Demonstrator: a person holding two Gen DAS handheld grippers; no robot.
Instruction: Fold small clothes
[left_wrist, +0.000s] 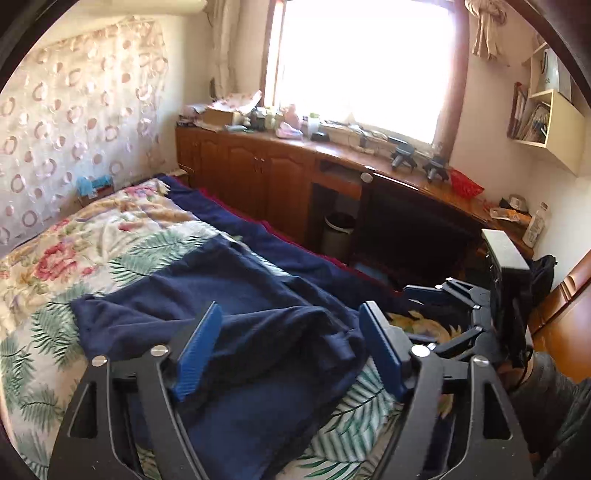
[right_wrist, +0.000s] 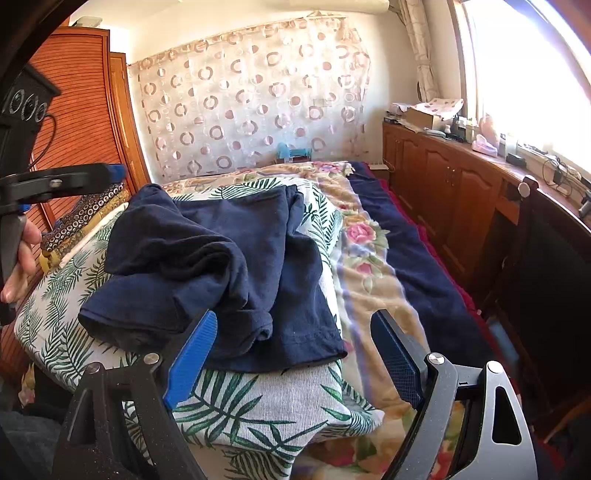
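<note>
Left gripper (left_wrist: 291, 332) and right gripper (right_wrist: 295, 343), both with jaws spread and grasping nothing, hovered over a crumpled navy garment (right_wrist: 221, 266). The garment lay on a leaf-patterned cloth (right_wrist: 258, 410) spread over the floral bedspread (right_wrist: 365, 266), near the bed's near end; wooden cabinets (right_wrist: 443, 177) stood at right.

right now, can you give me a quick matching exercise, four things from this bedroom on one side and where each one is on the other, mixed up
Things:
1. navy garment
2. leaf-print cover
3. waste bin
4. red basket

Places:
A. on the wooden counter by the window
B. on the floor in the gap under the counter
C. crumpled on top of the leaf-print cover
D. spread over the bed, under the navy garment

Pairs: 1-C, 2-D, 3-B, 4-A
</note>
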